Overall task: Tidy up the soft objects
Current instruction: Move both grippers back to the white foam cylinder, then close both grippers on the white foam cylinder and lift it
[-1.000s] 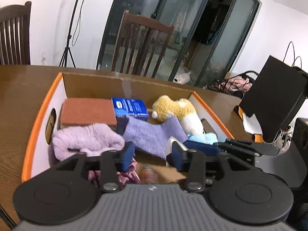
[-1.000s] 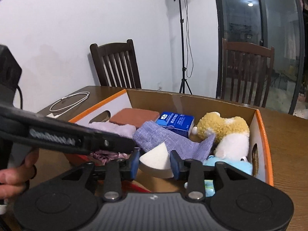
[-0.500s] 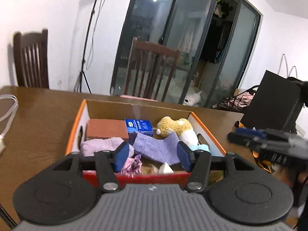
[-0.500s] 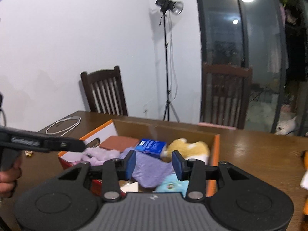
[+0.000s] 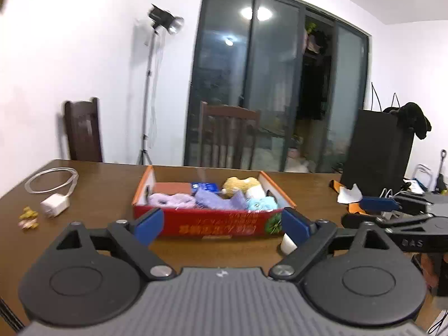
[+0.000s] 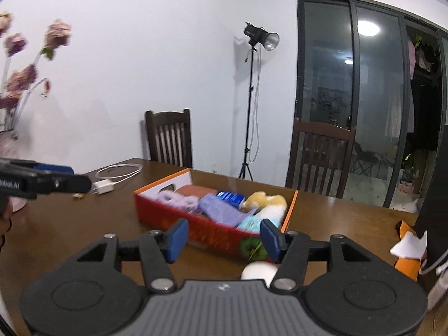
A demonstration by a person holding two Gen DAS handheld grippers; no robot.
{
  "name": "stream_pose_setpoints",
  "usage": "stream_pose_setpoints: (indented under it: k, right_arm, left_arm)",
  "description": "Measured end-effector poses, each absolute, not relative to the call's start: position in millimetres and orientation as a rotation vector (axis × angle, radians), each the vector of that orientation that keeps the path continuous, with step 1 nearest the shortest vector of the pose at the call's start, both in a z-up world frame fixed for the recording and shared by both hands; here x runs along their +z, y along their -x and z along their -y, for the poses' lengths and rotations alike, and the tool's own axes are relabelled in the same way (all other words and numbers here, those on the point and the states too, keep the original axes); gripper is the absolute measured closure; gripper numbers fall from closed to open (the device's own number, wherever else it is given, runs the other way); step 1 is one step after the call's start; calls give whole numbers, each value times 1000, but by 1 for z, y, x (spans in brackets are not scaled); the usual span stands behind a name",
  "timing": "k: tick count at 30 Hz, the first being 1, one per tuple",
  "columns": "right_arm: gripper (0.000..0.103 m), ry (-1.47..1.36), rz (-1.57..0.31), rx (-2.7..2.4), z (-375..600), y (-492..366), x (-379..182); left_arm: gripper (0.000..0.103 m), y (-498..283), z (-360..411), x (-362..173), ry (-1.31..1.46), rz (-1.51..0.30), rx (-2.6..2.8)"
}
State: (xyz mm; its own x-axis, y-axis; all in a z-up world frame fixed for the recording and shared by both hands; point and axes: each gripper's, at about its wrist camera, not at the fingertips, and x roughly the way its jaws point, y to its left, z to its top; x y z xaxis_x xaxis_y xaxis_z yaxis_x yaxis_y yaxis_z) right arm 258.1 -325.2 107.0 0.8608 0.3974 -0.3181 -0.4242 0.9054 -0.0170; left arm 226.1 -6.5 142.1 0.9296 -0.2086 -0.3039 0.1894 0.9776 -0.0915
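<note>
Change since earlier frame: both grippers have backed away from the box and risen; earlier their pads hung over the box contents, the right gripper with the white sponge between its pads. Both sets of jaws have just been opening; nothing is between them now.
Cable and charger (image 5: pixel 54 196): on the table (image 5: pixel 112 176) at far left, well apart from the box; not part of the task.
Left gripper (image 5: pixel 222 225): released, jaws spread wide, empty; pointed at the red front wall of the box.
Box (image 5: pixel 212 221): centre of the table, long axis running left to right across both views. It holds a lilac cloth (image 5: pixel 170 199), a brown pad (image 5: pixel 170 187), a blue pack (image 5: pixel 205 187), a purple sock (image 5: pixel 215 200), a yellow plush (image 5: pixel 242 184) and a light-blue plush (image 5: pixel 261 203).
White sponge (image 6: pixel 259 273): on the table outside the box, just before its front right corner. In the right wrist view it lies low, beside and below the right-hand pad, not between the pads. In the left wrist view it shows just behind that gripper's right-hand pad.
Right gripper (image 6: pixel 222 239): released, partly spread, empty.
Key relation: judged, the sponge is the one soft object outside the box; the right gripper is nearer to it and would need to drop and shift right to straddle it.
</note>
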Motion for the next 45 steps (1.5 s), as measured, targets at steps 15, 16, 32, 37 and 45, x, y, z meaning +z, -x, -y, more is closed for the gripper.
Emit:
stream_pose_setpoints:
  k: [15,16,32,37,45]
  right_arm:
    - [33,-37,-432,464,362,-193,36]
    - [33,-45,-432,461,365,-194,35]
    - [51,-329,-553,368,402,-341,17]
    - [74,-400,-609,340,405,-403,1]
    - [82,-490,-673,425,409,-426,-22]
  left_arm:
    - [1,-180,21,85,108,-421,-119]
    - [1,-182,23,84,108,-427,-121]
    - [7,-330,84,53,271,-574,-215]
    - [33,-395,104,36,327,-615,-303]
    - [70,-440,121,4,437,-753,-512]
